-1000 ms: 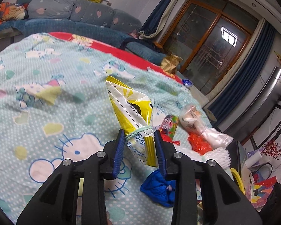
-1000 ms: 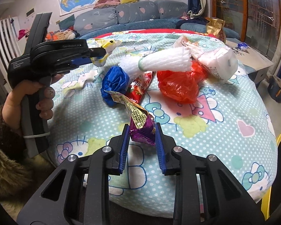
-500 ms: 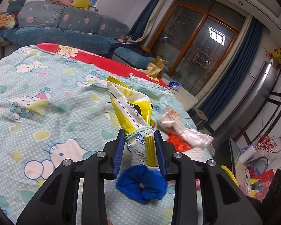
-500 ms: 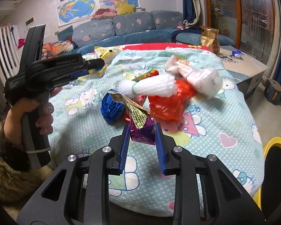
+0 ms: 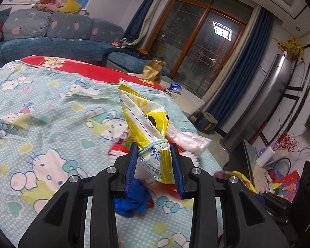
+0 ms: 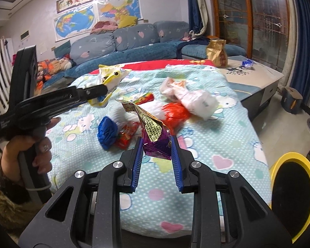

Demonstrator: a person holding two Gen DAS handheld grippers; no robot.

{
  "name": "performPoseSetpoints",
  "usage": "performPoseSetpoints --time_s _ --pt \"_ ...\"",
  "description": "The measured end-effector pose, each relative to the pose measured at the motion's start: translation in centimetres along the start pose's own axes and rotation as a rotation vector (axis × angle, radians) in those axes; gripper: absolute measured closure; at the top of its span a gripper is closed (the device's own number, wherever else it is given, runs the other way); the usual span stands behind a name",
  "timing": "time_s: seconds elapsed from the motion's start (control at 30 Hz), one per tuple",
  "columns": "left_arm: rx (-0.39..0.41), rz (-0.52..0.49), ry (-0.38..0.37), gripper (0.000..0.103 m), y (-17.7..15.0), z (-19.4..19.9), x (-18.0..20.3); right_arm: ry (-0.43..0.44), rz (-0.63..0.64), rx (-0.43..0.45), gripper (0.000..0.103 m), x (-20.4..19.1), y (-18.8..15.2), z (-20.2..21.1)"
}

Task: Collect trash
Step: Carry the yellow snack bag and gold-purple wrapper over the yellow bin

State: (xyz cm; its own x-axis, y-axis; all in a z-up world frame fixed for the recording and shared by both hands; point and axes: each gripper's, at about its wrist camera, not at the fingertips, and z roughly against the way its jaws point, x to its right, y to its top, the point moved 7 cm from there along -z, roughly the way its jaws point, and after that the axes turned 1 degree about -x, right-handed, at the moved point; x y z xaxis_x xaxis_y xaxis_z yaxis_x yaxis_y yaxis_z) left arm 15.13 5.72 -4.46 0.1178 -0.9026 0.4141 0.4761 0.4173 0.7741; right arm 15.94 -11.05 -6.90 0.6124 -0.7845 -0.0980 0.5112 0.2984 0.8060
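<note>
My left gripper (image 5: 154, 152) is shut on a yellow and white snack bag (image 5: 148, 128) tied with a green band, held above the bed. It also shows in the right wrist view (image 6: 105, 86). My right gripper (image 6: 156, 146) is shut on a purple and gold wrapper (image 6: 154, 133), lifted over the bed's near edge. On the Hello Kitty bedspread (image 6: 227, 144) lie a blue crumpled bag (image 6: 107, 131), a red snack wrapper (image 6: 127, 136), a red plastic bag (image 6: 174, 113) and a white plastic bag (image 6: 193, 100). A yellow-rimmed bin (image 6: 293, 196) stands at the lower right.
A low cabinet (image 6: 256, 82) with a gold bag (image 6: 216, 52) stands beyond the bed. A blue sofa (image 6: 134, 45) runs along the back wall. A silver column (image 5: 264, 111) and floor clutter (image 5: 279, 165) lie to the right of the bed.
Both grippers have pulled back and risen with their wrappers still held. The trash pile has slid lower and nearer in the left view, and the yellow bin has come further into the right view.
</note>
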Motion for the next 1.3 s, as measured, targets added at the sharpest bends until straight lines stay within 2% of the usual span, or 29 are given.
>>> performPoseSetpoints --time_s 0.33,1.3 --pt "-0.009 -0.061 -0.061 0.073 -0.6 0.1 3.8 -0.051 -0.069 0.037 0.082 3.8 0.5 1.3" --pt "-0.067 -0.2 -0.166 0.073 -3.7 -1.2 10.7 -0.199 -0.236 0.101 0.082 12.8 -0.6 4.5"
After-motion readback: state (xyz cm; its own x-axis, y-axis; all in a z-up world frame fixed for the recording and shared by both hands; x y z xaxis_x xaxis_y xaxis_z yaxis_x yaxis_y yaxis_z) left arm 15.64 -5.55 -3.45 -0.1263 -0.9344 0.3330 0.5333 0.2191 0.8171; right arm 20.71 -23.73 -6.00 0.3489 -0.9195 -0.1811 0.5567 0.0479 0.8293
